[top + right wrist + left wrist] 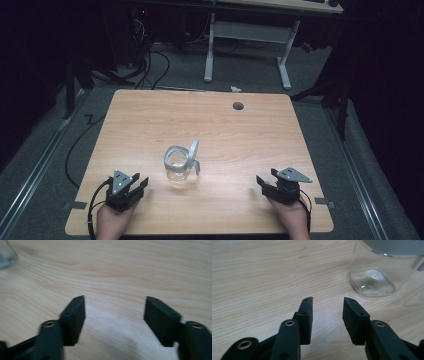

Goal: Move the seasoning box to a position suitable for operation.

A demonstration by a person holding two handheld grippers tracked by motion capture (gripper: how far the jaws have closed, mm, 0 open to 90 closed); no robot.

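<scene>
No brand, label or writing can be read on anything here. A clear glass jar [177,169] stands upright just below the middle of the high view, on a light wood table [150,120]; it has a grey band round its mouth and a hinged lid [194,151] swung open and standing up at its right side (a wire clasp seems to hang below it). In the left gripper view the jar [382,272] fills the upper right, its rounded-square base resting on the wood. The left gripper [136,184], lower left in the high view, is partly open and grips nothing [328,307]. The right gripper [266,181], lower right, gapes wider, also empty [114,305]. Both sit near the jar, apart from it.
</scene>
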